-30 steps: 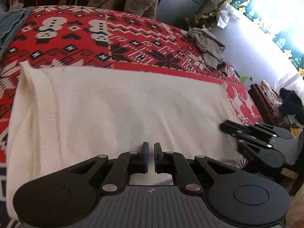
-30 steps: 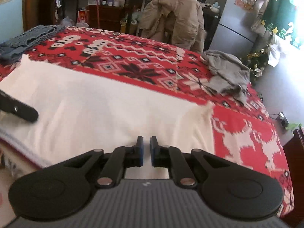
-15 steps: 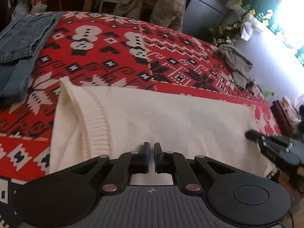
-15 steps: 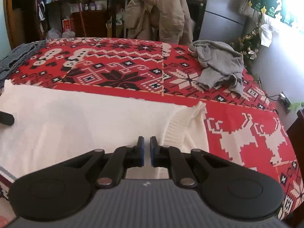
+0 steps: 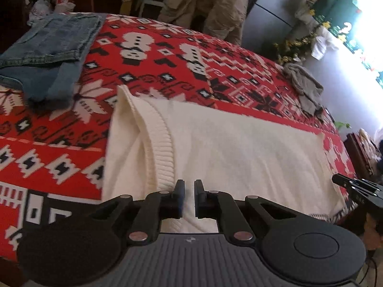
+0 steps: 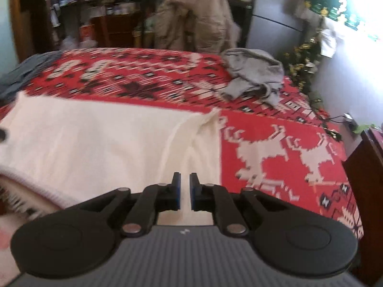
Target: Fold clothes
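A cream knitted sweater [image 5: 229,148] lies folded into a long band across the red patterned blanket [image 5: 167,55]; it also shows in the right wrist view [image 6: 95,138]. My left gripper [image 5: 189,186] sits at the sweater's near edge by the ribbed hem, jaws nearly closed with a narrow gap, nothing clearly pinched. My right gripper [image 6: 184,179] sits at the sweater's right end, jaws likewise nearly closed. The right gripper's fingertips also show at the right edge of the left wrist view [image 5: 354,186].
Folded blue jeans [image 5: 47,47] lie at the blanket's far left. A crumpled grey garment [image 6: 253,74] lies at the far right. A beige jacket [image 6: 196,19] hangs on a chair behind the bed. A dark wooden cabinet [image 6: 368,167] stands at the right.
Both grippers have pulled back and risen from the sweater. The sweater now lies as a narrower folded band, with its ribbed hem turned up on the left and the jeans in sight.
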